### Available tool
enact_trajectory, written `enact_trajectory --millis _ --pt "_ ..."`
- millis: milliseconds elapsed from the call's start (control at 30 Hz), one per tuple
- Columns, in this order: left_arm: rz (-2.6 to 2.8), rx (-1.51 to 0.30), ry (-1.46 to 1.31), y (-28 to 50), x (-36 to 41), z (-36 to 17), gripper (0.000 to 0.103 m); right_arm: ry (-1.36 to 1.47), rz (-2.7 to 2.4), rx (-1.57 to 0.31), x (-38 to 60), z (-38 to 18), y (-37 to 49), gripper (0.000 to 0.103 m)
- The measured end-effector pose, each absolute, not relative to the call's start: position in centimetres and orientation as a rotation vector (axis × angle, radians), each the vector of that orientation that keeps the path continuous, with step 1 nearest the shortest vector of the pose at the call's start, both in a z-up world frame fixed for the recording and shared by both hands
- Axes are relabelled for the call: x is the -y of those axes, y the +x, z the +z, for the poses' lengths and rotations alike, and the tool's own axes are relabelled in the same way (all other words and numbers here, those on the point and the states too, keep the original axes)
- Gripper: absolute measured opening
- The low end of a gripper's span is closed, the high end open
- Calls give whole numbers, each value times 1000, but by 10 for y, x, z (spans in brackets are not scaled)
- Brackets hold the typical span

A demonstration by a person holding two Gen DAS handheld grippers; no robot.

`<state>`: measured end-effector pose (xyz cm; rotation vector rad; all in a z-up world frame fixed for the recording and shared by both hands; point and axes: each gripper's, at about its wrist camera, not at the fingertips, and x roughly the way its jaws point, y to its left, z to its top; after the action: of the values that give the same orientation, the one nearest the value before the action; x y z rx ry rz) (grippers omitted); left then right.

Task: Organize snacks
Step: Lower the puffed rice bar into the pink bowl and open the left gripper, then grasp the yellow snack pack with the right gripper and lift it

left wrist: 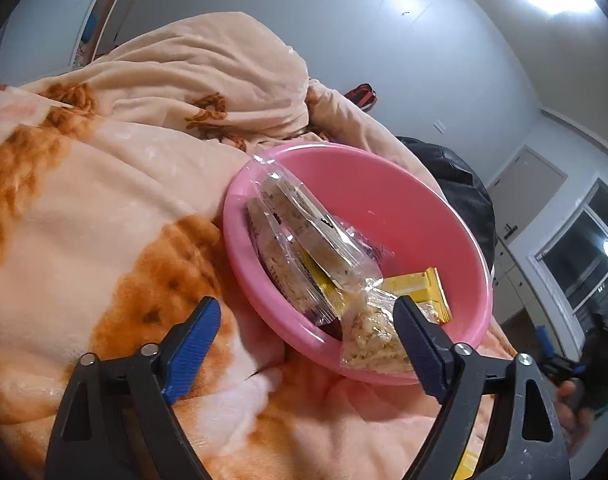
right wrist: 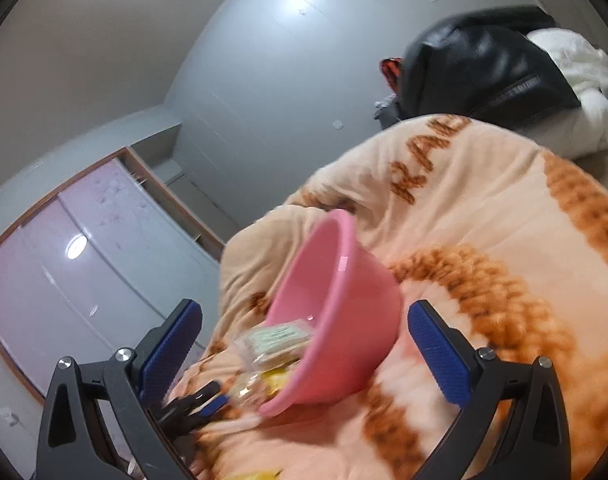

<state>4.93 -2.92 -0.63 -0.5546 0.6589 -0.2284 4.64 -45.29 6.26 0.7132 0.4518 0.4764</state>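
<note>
A pink plastic bowl (left wrist: 384, 200) sits tipped on a peach blanket with orange-brown print (left wrist: 104, 200), and it holds the snacks. In the left wrist view a clear-wrapped round rice cake (left wrist: 304, 224) leans against the bowl's wall at about 10 o'clock, with a second clear-wrapped cake (left wrist: 280, 264) tucked under it nearer the rim. A flat yellow packet (left wrist: 424, 288) lies on the bowl floor at about 4 o'clock. A small clear bag of pale crumbly snack (left wrist: 372, 340) hangs over the near rim at 6 o'clock, just beside the inner face of the left gripper's (left wrist: 304, 340) right finger; whether it touches cannot be told. That gripper's blue-padded fingers (left wrist: 192, 344) are spread wide, holding nothing, one over the blanket at the bowl's 8 o'clock and the other at the rim. In the right wrist view the bowl (right wrist: 344, 292) appears on its side, its mouth turned toward 8 o'clock, with the wrapped snacks (right wrist: 276, 340) spilling toward its lower lip. The right gripper (right wrist: 304, 344) is also released, its fingers wide apart on either side of the bowl and clear of it. The tips of the other gripper show dark and blurred at the bowl's 7 o'clock. A black bag (right wrist: 476, 64) and white bedding (right wrist: 584, 80) lie beyond the blanket at 1 o'clock, against a grey wall (right wrist: 264, 80).
</note>
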Motion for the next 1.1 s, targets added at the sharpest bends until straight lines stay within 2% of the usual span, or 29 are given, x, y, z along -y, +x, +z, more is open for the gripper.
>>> enact_trajectory --millis 100,167,233,333,500,700,1100 --pt "-226 -665 -551 50 30 -7 87 529 464 -518 426 86 25 103" --pt "-225 -665 -551 51 30 -7 88 303 409 -584 390 99 8 102" --pt "-217 -663 -546 51 31 -7 88 193 453 -582 363 102 -8 102" --pt "-219 -674 -529 53 34 -8 93 84 583 -671 326 93 -19 102" --pt "-209 -682 -506 55 38 -8 94 -101 638 -737 286 70 -38 102" --pt "-204 -688 -501 56 39 -9 94 -226 680 -835 260 40 -31 102" --pt "-204 -688 -501 56 38 -9 94 -299 686 -842 252 35 -39 100"
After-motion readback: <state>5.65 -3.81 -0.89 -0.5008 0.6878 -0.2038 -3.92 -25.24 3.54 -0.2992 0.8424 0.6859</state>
